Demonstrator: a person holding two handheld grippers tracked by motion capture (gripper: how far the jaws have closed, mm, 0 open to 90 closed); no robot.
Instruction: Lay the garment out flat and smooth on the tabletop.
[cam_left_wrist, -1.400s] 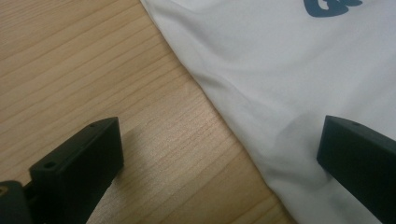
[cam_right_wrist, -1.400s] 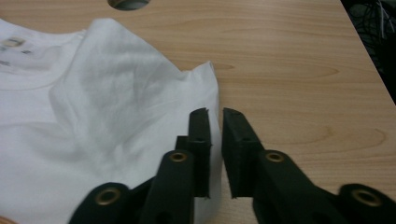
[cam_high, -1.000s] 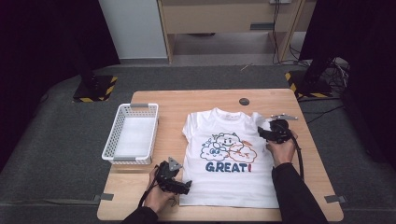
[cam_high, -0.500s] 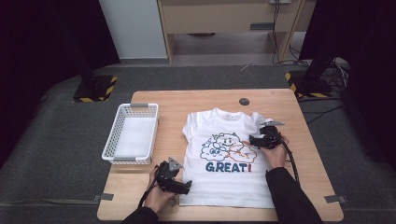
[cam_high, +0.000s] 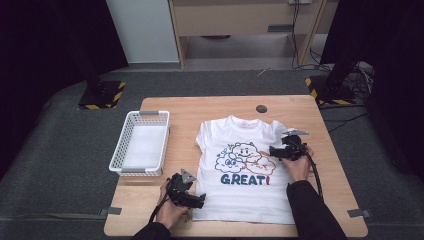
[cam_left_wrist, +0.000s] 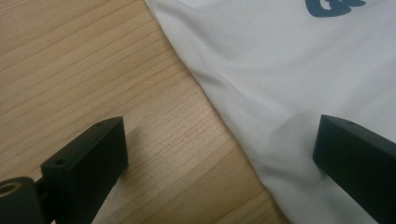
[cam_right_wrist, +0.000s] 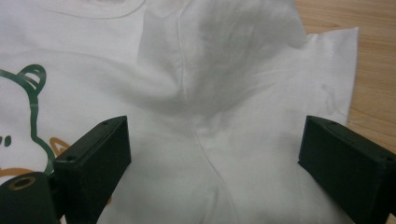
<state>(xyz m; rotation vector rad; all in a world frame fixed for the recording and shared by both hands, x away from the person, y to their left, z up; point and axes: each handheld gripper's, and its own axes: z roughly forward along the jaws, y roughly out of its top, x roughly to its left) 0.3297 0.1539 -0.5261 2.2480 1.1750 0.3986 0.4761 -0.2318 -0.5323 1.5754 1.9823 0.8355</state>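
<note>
High view: white printed cotton T-shirt (cam_high: 245, 172) lies flat mid-table, right of the white plastic basket (cam_high: 141, 143). Left gripper (cam_high: 187, 192) gapes astride its lower-left hem; right gripper (cam_high: 280, 150), jaws wide, straddles the folded-in sleeve (probably a fold step); pinch one layer cleanly.

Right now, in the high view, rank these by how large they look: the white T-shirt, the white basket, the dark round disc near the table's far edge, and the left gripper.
1. T-shirt, the largest.
2. Basket, clearly smaller than the shirt.
3. Left gripper, much smaller, though it sits nearer the camera.
4. Dark disc, the smallest.
</note>
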